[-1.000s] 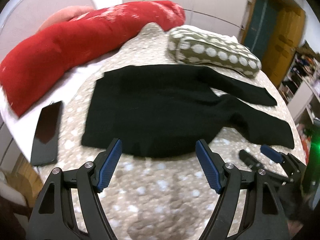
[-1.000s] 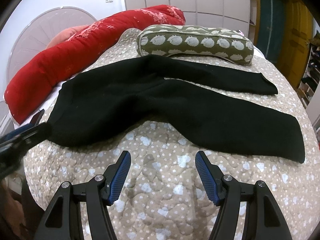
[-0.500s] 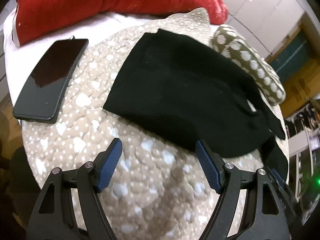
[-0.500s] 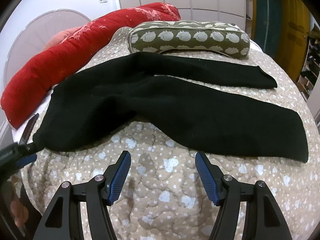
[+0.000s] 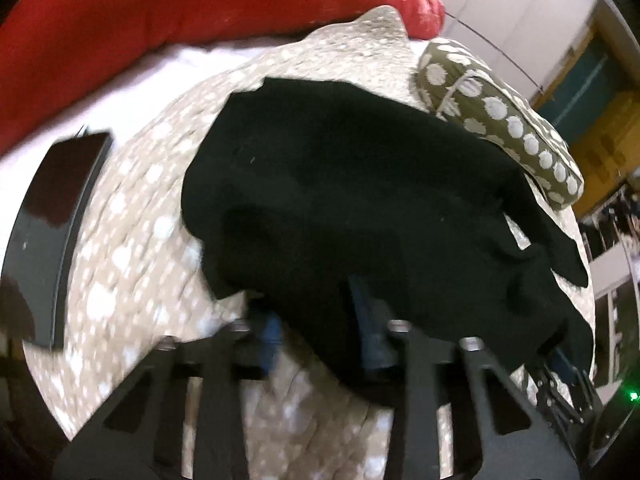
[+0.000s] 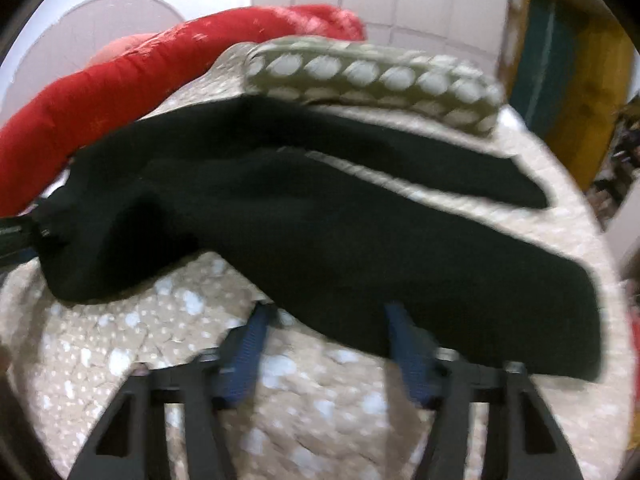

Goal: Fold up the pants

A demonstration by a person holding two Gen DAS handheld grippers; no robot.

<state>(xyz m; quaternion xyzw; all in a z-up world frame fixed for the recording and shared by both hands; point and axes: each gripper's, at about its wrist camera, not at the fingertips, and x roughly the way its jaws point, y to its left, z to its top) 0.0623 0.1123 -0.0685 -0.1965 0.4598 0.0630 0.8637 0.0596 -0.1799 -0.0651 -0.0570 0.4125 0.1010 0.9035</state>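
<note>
Black pants (image 5: 360, 200) lie spread on a beige dotted bedspread (image 5: 132, 240); in the right wrist view the pants (image 6: 340, 232) show both legs running right. My left gripper (image 5: 316, 320) is open at the waist's near corner, and the cloth edge lies between and over its blue fingers. My right gripper (image 6: 328, 320) is open with its fingertips at the near edge of the front leg. The left gripper's tip shows at the far left of the right wrist view (image 6: 16, 236), touching the waist corner. Both views are blurred.
A black phone (image 5: 52, 216) lies left of the pants near the bed's edge. A long red pillow (image 5: 160, 12) runs along the far side. An olive dotted bolster (image 6: 372, 80) lies behind the legs. A door and shelves stand at right.
Both grippers have moved forward to the pants. The left one now reaches under the waist edge and has narrowed a little. The right one now touches the front leg's edge.
</note>
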